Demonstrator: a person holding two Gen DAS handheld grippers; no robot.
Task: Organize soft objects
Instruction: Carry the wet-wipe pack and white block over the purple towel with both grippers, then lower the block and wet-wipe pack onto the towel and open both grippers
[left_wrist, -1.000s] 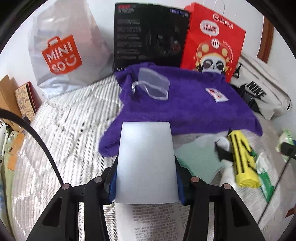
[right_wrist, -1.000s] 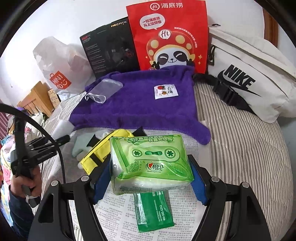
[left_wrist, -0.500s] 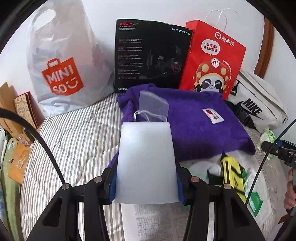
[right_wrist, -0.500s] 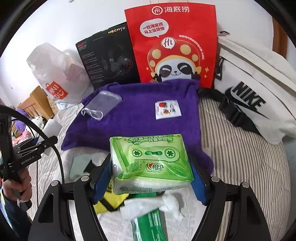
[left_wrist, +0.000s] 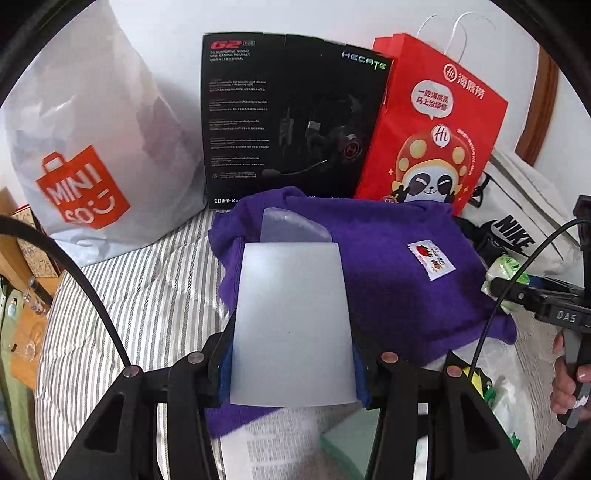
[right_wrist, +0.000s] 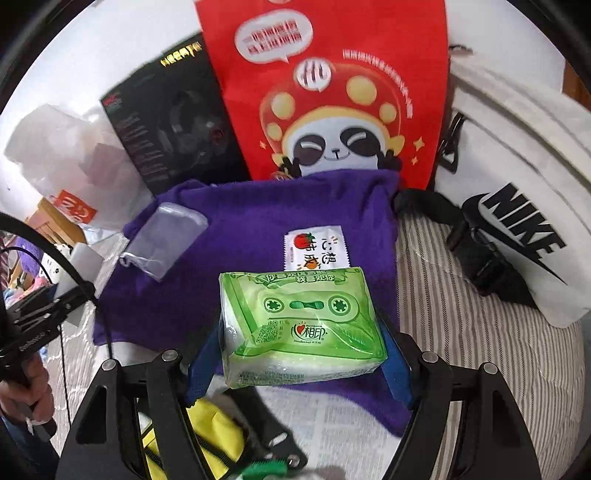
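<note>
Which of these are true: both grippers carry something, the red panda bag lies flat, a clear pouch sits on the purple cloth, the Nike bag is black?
1. Both grippers hold something. True: the left gripper clamps a frosted white flat pack; the right gripper clamps a green tissue pack.
2. The red paper panda bag lies flat. False: it stands upright.
3. A clear plastic pouch rests on the purple towel. True.
4. The Nike bag is black. False: white with black lettering.

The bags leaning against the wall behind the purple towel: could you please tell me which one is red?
The paper gift bag with the panda cartoon, standing between the black headset box and the white Nike bag; the Miniso bag is translucent white.
</note>
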